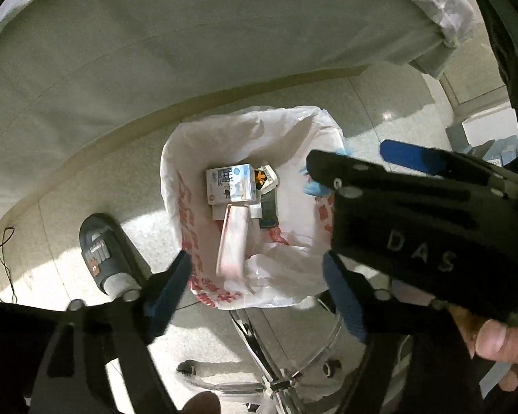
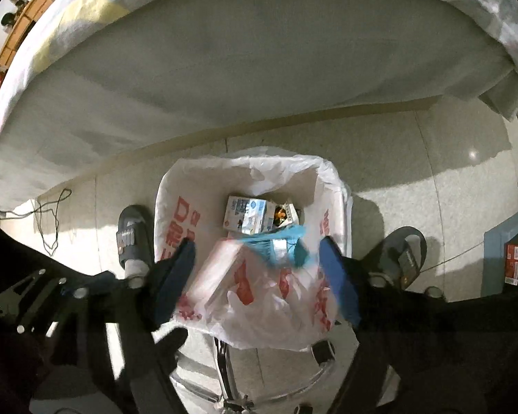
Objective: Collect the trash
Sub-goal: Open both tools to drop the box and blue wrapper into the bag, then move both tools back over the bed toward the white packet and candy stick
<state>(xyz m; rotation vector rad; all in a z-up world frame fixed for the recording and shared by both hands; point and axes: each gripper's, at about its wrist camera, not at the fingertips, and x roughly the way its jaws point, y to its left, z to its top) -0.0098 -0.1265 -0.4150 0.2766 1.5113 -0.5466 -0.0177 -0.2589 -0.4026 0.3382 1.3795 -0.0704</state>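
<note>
A trash bin lined with a white bag with red print (image 1: 190, 214) (image 2: 171, 227) stands on the floor by the bed. Inside lie a white and blue carton (image 1: 229, 184) (image 2: 247, 214), a small orange-printed pack (image 1: 264, 177) and a pinkish white package (image 1: 233, 241) (image 2: 214, 276). A blurred blue wrapper (image 2: 279, 243) hangs in the air over the bin between my right gripper's open fingers; a bit shows in the left view (image 1: 316, 188). My left gripper (image 1: 259, 289) is open and empty above the bin's near edge. My right gripper (image 2: 259, 276) (image 1: 355, 162) is open above the bin.
A bed (image 1: 155, 51) (image 2: 224, 51) with a grey side runs along the far side. The person's slippered feet (image 1: 103, 252) (image 2: 131, 238) (image 2: 402, 252) flank the bin. A chair's chrome base (image 1: 276, 372) (image 2: 231, 379) is below. A cable (image 2: 51, 220) lies at left.
</note>
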